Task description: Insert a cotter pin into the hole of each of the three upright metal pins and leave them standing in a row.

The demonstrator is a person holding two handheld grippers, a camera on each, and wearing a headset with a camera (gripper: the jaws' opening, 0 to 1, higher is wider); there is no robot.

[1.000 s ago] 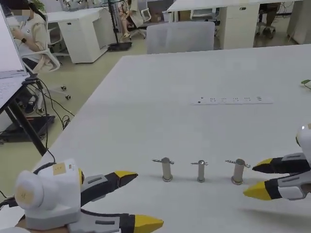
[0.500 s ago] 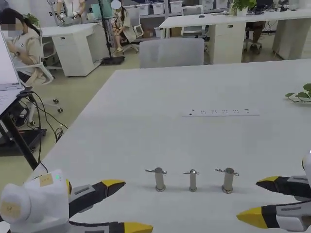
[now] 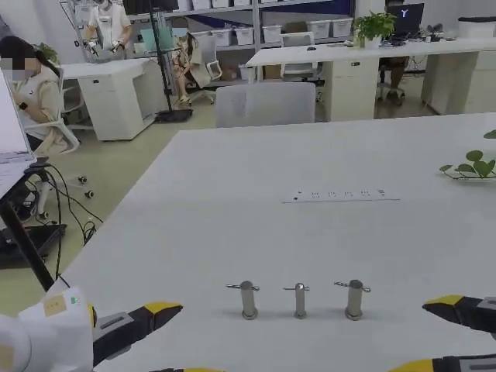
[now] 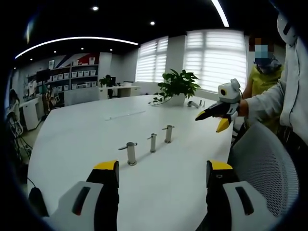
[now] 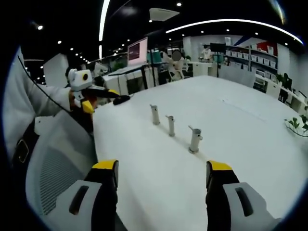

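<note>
Three upright metal pins stand in a row on the white table: left pin (image 3: 248, 301), middle pin (image 3: 301, 301), right pin (image 3: 354, 300). A cotter pin (image 3: 353, 287) crosses the top of each one. My left gripper (image 3: 177, 339) is open at the bottom left, well short of the left pin. At the bottom right my right gripper (image 3: 426, 335) is open too, to the right of the right pin. In the left gripper view the pins (image 4: 152, 143) stand ahead of the open jaws (image 4: 163, 168). The right gripper view has the row (image 5: 171, 125) beyond its open jaws (image 5: 163, 168).
A white power strip (image 3: 341, 195) lies farther back on the table (image 3: 232, 178). A potted plant (image 3: 469, 164) sits at the right edge. A grey chair (image 3: 267, 105) stands behind the far edge. The table's left edge drops to the floor with cables.
Both grippers have drawn back toward me, away from the pins, and stay open. The head camera has tilted up. The three pins have not moved.
</note>
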